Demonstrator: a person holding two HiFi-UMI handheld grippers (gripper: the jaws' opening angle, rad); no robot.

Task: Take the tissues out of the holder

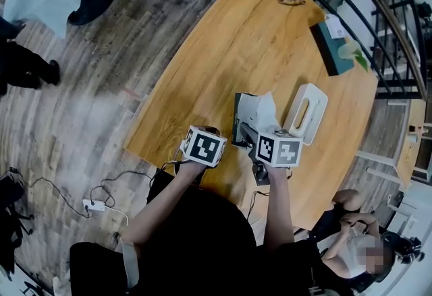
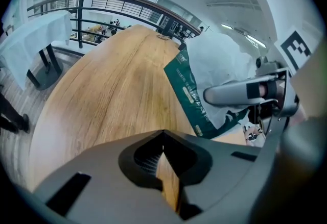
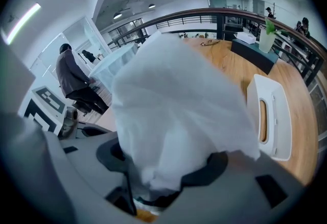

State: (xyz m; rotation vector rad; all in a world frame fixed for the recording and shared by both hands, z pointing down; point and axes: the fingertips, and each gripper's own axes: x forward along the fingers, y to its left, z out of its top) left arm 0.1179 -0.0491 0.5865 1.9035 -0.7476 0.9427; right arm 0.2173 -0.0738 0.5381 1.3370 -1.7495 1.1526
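Grips tissues [image 3: 173, 105] between part-spread right fingers [image 3: 238, 187], with holder [image 3: 271, 116] just right of them. Holds left fingers [image 2: 106, 173] closed, empty, over surface [image 2: 112, 85].

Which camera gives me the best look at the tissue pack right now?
The left gripper view: it shows the tissue pack side-on, green printed wrapper and white tissue both clear. The right gripper view is so close that white tissue fills it. The head view shows the pack small, from above.
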